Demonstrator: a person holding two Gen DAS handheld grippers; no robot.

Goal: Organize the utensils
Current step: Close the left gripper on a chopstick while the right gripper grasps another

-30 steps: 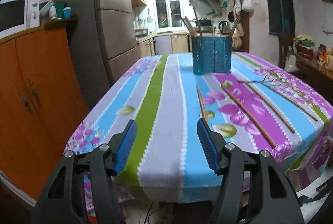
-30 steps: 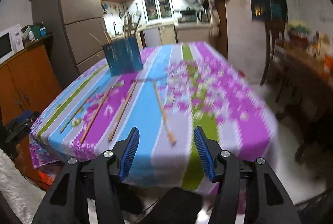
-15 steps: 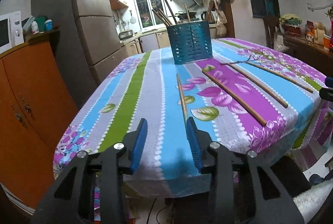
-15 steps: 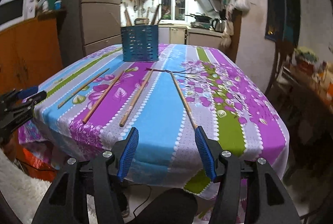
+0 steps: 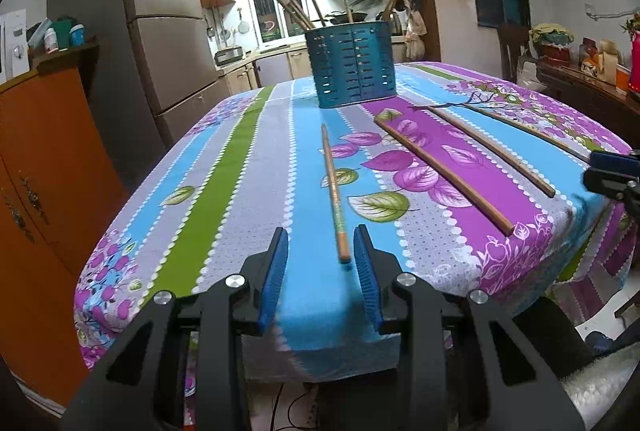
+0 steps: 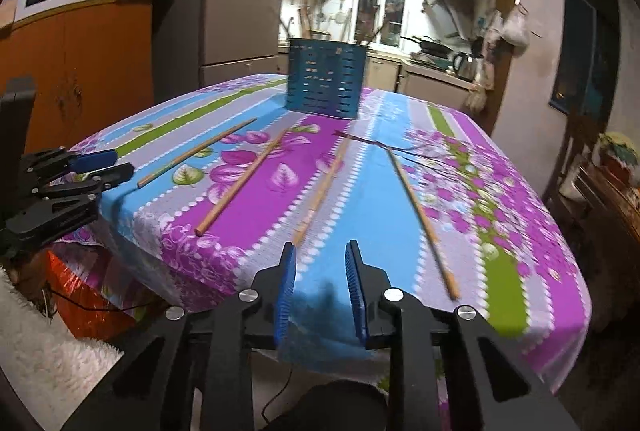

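Both grippers had just narrowed, nothing between the fingers. The left gripper (image 5: 320, 263) hung at the near end of the leftmost chopstick (image 5: 333, 191); the right gripper (image 6: 320, 279) neared another chopstick (image 6: 320, 191). The holder (image 5: 352, 65) stood at 12 o'clock on the table (image 5: 224, 183). Its contents were half hidden, and motion blurred the right wrist view.

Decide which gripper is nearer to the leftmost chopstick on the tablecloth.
Left. The left gripper sits right at the near end of the leftmost chopstick, jaws apart, not gripping. The right gripper is farther right, by the third chopstick.
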